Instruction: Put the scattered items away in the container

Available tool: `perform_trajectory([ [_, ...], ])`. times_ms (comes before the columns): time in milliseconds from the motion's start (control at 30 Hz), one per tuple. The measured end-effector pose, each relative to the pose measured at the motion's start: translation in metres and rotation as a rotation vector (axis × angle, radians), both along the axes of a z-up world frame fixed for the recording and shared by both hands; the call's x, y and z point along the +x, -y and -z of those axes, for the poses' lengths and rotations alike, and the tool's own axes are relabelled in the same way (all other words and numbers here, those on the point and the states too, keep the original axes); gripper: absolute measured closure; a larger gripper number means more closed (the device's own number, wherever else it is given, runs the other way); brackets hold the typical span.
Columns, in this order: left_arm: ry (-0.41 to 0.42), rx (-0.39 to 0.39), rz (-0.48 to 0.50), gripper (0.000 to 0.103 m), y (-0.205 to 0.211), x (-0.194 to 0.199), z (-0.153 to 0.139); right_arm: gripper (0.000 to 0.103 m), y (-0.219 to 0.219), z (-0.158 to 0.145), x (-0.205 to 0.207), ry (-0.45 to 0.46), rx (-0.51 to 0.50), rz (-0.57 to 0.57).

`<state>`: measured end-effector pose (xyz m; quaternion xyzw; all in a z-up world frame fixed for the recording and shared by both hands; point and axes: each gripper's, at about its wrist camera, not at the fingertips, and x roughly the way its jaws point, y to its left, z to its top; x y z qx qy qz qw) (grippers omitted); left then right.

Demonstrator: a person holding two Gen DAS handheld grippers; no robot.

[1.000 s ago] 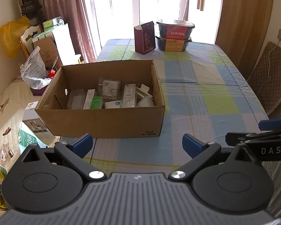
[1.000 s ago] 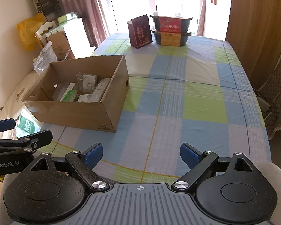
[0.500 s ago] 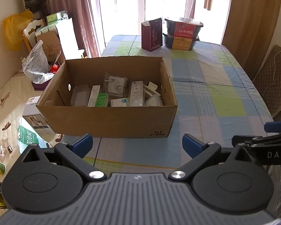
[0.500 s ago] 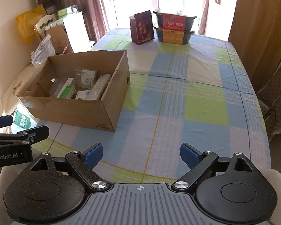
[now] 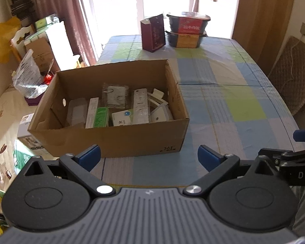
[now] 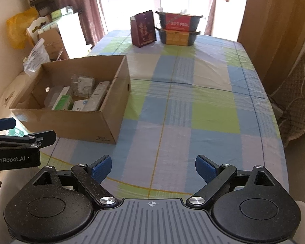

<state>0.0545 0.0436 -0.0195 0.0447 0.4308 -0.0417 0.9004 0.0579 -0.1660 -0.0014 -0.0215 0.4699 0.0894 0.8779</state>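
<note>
My left gripper [image 5: 149, 156] hangs wide and empty over the near table edge; the cardboard box [image 5: 120, 140] sits straight ahead of it, long side across. My right gripper [image 6: 153, 167], equally wide and empty, has the box forward-left, farther off. The small packets [image 5: 120, 109] lie inside.

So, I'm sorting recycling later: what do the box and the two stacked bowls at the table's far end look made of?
The box looks like plain brown corrugated cardboard, matte, with folded flaps and a punched hole in one wall. The bowls seem to be dark glossy plastic, judging by the sheen on their rims, each wrapped in a printed sleeve, probably paper.
</note>
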Motion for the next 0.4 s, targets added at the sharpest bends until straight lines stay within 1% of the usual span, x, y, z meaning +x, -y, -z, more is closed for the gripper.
perform_trajectory([
  [200, -0.019, 0.012, 0.040, 0.003, 0.011, 0.007, 0.002, 0.008, 0.009, -0.001, -0.001, -0.007, 0.012, 0.036],
  [400, -0.012, 0.024, 0.056, 0.003, 0.023, 0.007, 0.002, 0.008, 0.021, 0.000, -0.001, -0.006, 0.029, 0.046],
])
